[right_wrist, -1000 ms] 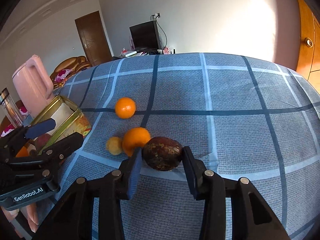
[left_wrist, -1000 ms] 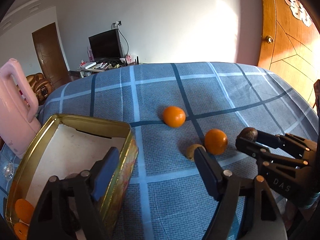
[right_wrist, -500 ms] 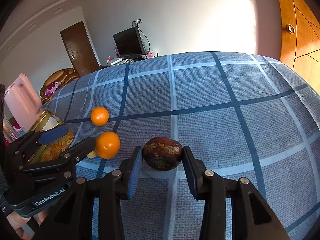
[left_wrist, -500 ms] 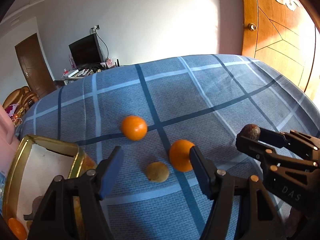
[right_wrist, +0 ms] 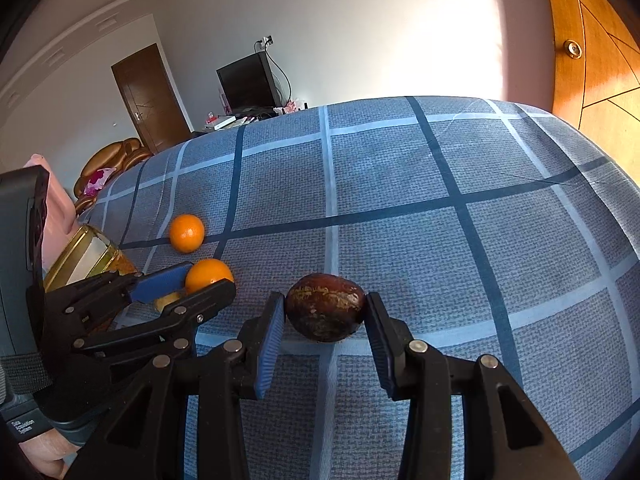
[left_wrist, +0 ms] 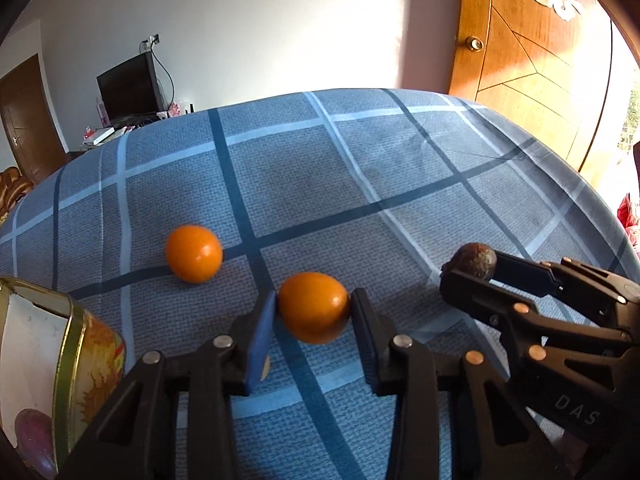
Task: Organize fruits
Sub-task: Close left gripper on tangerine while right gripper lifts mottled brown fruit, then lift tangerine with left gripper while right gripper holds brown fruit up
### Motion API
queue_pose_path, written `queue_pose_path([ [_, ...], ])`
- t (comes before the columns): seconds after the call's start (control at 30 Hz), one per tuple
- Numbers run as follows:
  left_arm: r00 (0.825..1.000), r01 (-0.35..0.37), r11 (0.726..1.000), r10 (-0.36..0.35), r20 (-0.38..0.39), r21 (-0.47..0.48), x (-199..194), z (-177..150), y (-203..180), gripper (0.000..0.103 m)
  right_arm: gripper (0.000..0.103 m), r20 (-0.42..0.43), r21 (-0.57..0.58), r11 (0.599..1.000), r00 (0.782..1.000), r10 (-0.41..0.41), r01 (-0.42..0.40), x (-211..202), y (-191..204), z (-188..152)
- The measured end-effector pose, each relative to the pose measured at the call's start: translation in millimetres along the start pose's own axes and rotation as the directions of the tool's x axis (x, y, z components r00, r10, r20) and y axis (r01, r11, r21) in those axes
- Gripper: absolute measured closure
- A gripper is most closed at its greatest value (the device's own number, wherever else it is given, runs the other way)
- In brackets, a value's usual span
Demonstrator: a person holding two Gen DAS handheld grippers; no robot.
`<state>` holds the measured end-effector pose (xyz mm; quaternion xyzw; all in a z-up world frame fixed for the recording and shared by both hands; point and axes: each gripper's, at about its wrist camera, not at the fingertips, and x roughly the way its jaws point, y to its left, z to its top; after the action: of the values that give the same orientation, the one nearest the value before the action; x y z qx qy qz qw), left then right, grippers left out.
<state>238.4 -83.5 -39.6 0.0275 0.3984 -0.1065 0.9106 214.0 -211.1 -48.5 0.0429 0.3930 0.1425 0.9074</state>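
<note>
My left gripper (left_wrist: 314, 296) has its jaws closing, and both blue pads touch an orange (left_wrist: 314, 308) that rests on the blue plaid cloth (left_wrist: 360, 184). The right wrist view shows that gripper (right_wrist: 208, 278) around the same orange (right_wrist: 208, 272). A second orange (left_wrist: 194, 253) lies farther back on the left. A small yellow fruit (right_wrist: 168, 300) sits half hidden under the left fingers. My right gripper (right_wrist: 325, 300) is shut on a dark brown fruit (right_wrist: 325, 308), held just above the cloth at the right (left_wrist: 474, 261).
A gold tin (left_wrist: 72, 344) with a purple fruit (left_wrist: 32, 428) inside stands at the left edge. Behind it is a pink jug (right_wrist: 58, 216). A wooden door (left_wrist: 520, 80) is at the right, and a TV (right_wrist: 248, 82) stands beyond the far edge.
My left gripper swung right from above the tin to the near orange and narrowed its jaws onto it. The right gripper kept the brown fruit in its grip.
</note>
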Motion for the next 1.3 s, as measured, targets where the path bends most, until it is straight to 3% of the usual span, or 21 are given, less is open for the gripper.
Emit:
queue_pose_path([
  [0.23, 0.998, 0.035, 0.999, -0.034, 0.055, -0.014, -12, -2, 3, 0.063, 0.06, 0.031, -0.018, 1.0, 0.999, -0.013, 0.013, -6, 2, -1],
  [0.63, 0.981, -0.01, 1.0, 0.009, 0.194, 0.004, -39, -5, 0, 0.063, 0.06, 0.12, -0.063, 0.998, 0.993, -0.013, 0.02, -24, 10, -3],
  [1.3, 0.957, -0.034, 0.999, 0.033, 0.288, -0.004, -56, -12, -1, 0.063, 0.06, 0.265, -0.156, 0.985, 0.964, -0.028, 0.071, -51, 31, -12],
])
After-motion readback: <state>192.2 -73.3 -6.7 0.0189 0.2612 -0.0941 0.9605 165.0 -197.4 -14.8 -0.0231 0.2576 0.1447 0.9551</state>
